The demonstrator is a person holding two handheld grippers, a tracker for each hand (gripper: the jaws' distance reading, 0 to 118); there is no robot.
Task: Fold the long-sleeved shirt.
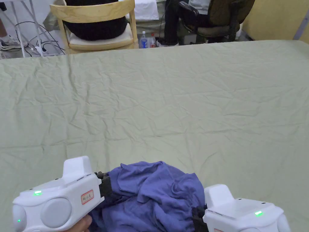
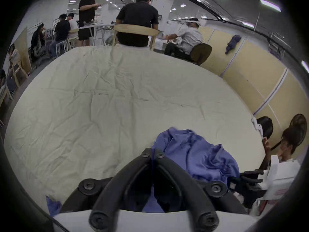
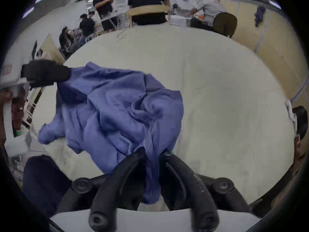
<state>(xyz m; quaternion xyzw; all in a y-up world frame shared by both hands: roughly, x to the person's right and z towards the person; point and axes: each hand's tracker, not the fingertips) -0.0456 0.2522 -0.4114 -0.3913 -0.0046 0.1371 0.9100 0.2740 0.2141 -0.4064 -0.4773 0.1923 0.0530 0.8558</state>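
We have barely begun: both the left gripper [image 2: 152, 153] and right gripper [image 3: 153, 153] pinch the crumpled blue shirt [image 1: 154, 193] at the table's [image 1: 181, 99] near edge, nothing folded yet.

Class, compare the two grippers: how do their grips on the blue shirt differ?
The left gripper has its fingers nearly together on a thin edge of the shirt; the right gripper pinches a thick bunch, its fingers further apart. In the head view, left sits farther forward than right. Both are shut on cloth.
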